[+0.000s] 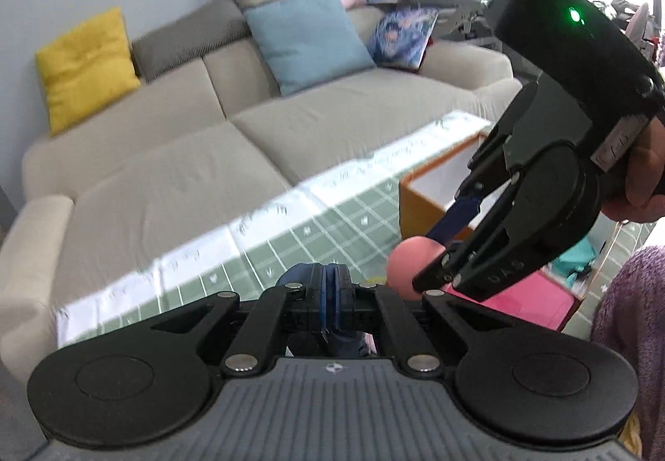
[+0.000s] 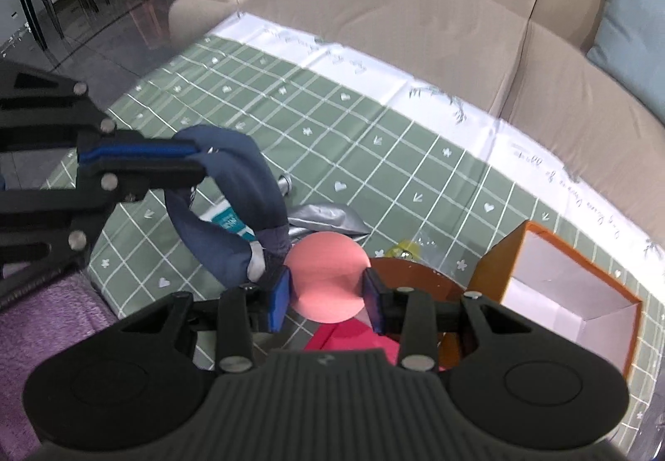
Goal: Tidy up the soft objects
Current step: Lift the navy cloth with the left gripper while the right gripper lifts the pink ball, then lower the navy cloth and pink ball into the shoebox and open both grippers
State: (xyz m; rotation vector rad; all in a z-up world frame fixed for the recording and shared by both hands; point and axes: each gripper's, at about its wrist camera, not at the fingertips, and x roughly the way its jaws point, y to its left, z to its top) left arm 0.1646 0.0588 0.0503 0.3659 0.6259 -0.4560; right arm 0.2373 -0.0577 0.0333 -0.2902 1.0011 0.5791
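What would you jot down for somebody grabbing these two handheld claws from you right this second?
Left gripper: jaws shut on the navy padded loop, held above the table.
Right gripper: jaws shut on the pink ball, also off the table.
Orange box stands open at the right; its visible part looks empty.
Done: both soft things picked up.
Left: probably put them away; silver pouch remains on the green checked cloth.

Raised letters on the right hand-held gripper [image 1: 438, 253] are too blurred to make out. Cursive script runs along the white border of the green checked tablecloth [image 2: 469, 108], unreadable. White lettering on a teal packet [image 2: 232, 222] is likewise illegible.
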